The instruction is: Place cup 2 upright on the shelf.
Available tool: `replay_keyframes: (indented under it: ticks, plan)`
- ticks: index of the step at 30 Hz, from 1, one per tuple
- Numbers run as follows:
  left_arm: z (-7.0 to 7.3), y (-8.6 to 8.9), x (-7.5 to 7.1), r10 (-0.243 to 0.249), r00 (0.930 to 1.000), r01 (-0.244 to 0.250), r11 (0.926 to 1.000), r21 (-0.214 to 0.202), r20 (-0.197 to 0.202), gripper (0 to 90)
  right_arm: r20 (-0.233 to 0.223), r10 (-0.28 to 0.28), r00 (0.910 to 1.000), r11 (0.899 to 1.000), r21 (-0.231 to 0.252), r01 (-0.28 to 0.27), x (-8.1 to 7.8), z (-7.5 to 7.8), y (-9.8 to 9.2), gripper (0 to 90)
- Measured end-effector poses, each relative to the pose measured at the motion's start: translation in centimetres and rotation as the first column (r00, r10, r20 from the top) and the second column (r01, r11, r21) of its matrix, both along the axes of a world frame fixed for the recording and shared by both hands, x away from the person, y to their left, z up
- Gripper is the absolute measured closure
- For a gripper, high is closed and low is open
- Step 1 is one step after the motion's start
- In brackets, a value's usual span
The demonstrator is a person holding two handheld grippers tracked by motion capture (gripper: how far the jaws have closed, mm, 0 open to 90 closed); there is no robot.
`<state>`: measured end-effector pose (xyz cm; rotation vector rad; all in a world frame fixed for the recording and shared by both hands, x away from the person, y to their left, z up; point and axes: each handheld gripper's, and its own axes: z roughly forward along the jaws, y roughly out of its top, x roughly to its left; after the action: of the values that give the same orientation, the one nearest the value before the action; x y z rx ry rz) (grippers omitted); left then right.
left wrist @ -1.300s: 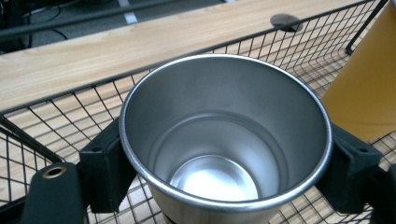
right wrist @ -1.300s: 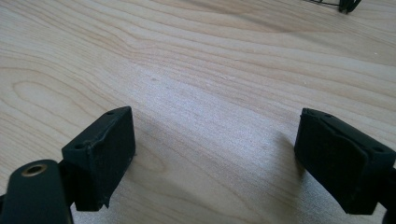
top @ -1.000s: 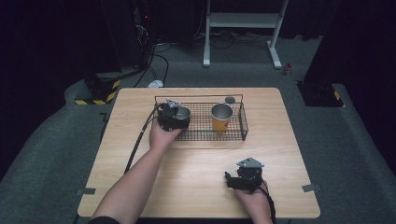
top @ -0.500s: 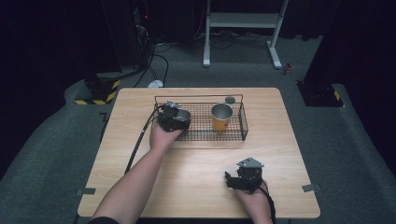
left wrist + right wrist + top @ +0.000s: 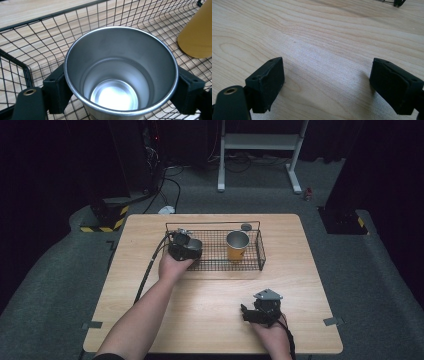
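The left gripper (image 5: 186,246), at the basket's left end, is clamped on a steel cup (image 5: 121,72): its two black jaws press the cup's outer wall from opposite sides just below the rim. The cup stands upright with its mouth open to the camera, inside the wire basket (image 5: 214,265), whose mesh shows beneath and around it. To the right, in the same basket and apart from the steel cup, stands an orange cup (image 5: 237,245), also upright. A small dark disc (image 5: 246,226) lies on the table (image 5: 150,230) just behind the basket's far rail. Farther right, near the table's front edge and well apart from the basket, the right gripper (image 5: 248,312) rests over bare wood, its jaws spread wide with nothing between them.
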<state>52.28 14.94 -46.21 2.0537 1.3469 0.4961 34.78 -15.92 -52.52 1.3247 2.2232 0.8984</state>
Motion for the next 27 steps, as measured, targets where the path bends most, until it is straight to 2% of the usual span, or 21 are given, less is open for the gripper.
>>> replay_keyframes:
  ticks: [2, 4, 7, 10, 17, 27]
  plan:
    - [0.2, 0.0, 0.1, -0.012, 0.9998, 0.012, 0.9999, 0.011, -0.015, 18.8, 0.000, 0.000, 1.0000, 1.000, 0.000, 0.000, 0.0, 0.0, 0.0, 12.5]
    - [0.3, 0.0, 0.1, -0.016, 0.9998, 0.016, 0.9998, 0.008, -0.014, 18.8, 0.000, 0.000, 1.0000, 1.000, 0.000, 0.000, 0.0, 0.0, 0.0, 12.5]
    - [0.6, -0.1, 0.4, -0.003, 0.9998, 0.003, 0.9999, -0.010, 0.018, 18.8, 0.000, 0.000, 1.0000, 1.000, 0.000, 0.000, 0.0, 0.0, 0.0, 12.5]
    - [0.5, -0.3, 0.5, -0.002, 0.9998, 0.002, 1.0000, -0.003, 0.021, 18.8, 0.000, 0.000, 1.0000, 1.000, 0.002, 0.000, 0.0, 0.0, 0.0, 12.5]
    - [0.0, -1.0, 0.5, -0.015, 0.9998, 0.015, 0.9997, 0.021, 0.010, 18.8, -0.001, -0.001, 1.0000, 1.000, 0.004, 0.001, 0.0, 0.0, 0.0, 12.5]
    - [-0.2, -0.6, 0.2, -0.019, 0.9998, 0.019, 0.9996, 0.019, 0.006, 18.2, 0.001, 0.003, 1.0000, 1.000, 0.001, -0.003, 0.0, 0.0, 0.0, 12.5]
